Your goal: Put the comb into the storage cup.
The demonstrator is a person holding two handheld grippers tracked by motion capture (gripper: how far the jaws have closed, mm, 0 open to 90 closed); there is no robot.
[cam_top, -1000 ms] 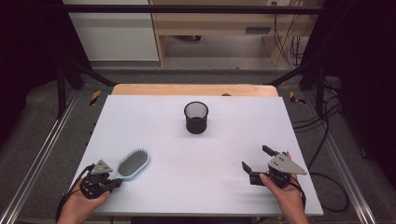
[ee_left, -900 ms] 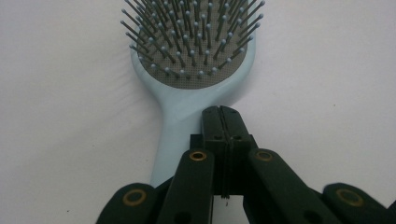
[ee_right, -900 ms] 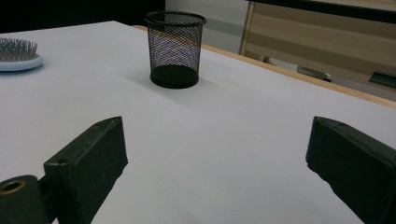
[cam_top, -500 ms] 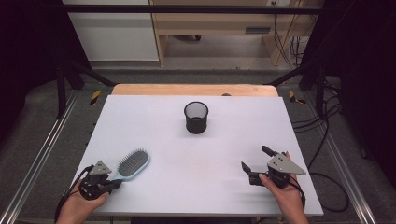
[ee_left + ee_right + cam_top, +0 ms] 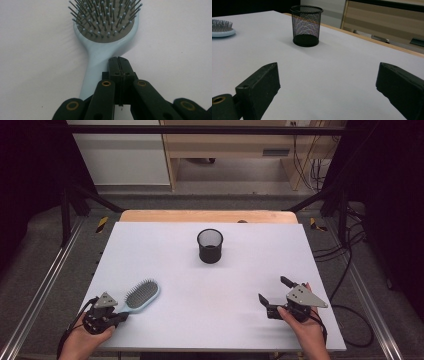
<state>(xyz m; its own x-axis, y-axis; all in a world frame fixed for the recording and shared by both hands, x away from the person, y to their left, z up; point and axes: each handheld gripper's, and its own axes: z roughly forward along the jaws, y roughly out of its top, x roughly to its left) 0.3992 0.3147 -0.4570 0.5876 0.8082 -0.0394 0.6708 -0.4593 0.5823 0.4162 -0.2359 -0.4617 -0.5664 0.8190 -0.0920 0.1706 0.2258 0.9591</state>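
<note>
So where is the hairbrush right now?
The hairbrush lies bristles up near the table's front left corner in the high view, just ahead of the left gripper, far from the mesh cup.

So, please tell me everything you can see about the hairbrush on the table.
The hairbrush has a pale blue body that looks like plastic, with an oval head and a short handle. A grey pad on the head carries many thin dark pins with small light tips, and they face up. It lies flat on the white table near the front left corner, head pointing away from the person. The left gripper sits over the handle with its jaws closed together; whether it touches the handle I cannot tell.
</note>
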